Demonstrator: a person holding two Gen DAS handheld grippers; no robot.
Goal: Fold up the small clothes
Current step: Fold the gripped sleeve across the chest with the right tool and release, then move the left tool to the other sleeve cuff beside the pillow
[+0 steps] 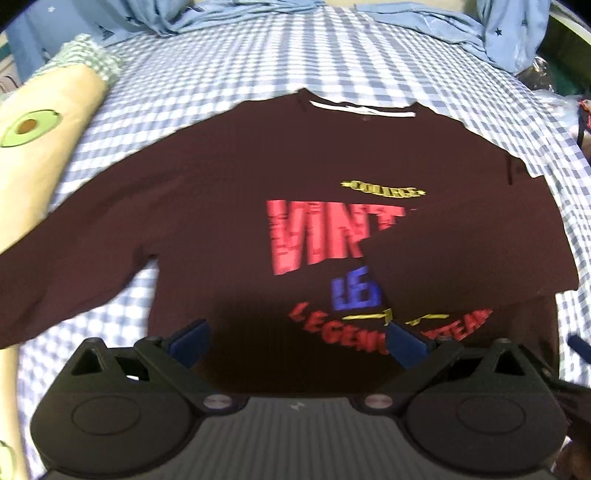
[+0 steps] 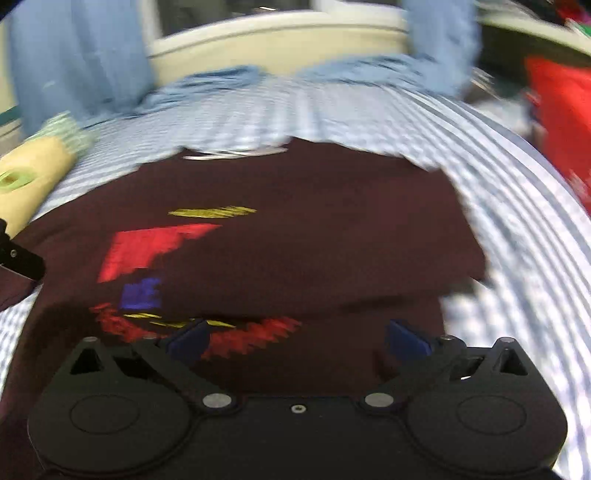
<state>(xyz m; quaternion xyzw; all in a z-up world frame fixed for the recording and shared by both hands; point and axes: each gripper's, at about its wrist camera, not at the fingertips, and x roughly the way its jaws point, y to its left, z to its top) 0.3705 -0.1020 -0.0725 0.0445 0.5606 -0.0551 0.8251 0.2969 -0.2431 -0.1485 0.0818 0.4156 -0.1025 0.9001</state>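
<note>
A dark maroon long-sleeved shirt (image 1: 229, 192) with red, blue and yellow lettering lies flat on a blue-and-white checked bed sheet (image 1: 240, 62). Its right sleeve (image 1: 472, 258) is folded across the chest and covers part of the print. Its left sleeve (image 1: 74, 251) lies spread out to the left. My left gripper (image 1: 297, 339) is open and empty above the shirt's lower hem. My right gripper (image 2: 297, 338) is open and empty over the shirt (image 2: 314, 240), near its lower right part. The right wrist view is blurred by motion.
A cream pillow with an avocado print (image 1: 33, 147) lies along the left of the bed. Light blue bedding (image 1: 258, 14) is bunched at the head. A red item (image 2: 557, 122) sits beyond the bed's right side. A tip of the other gripper (image 1: 580, 345) shows at the right.
</note>
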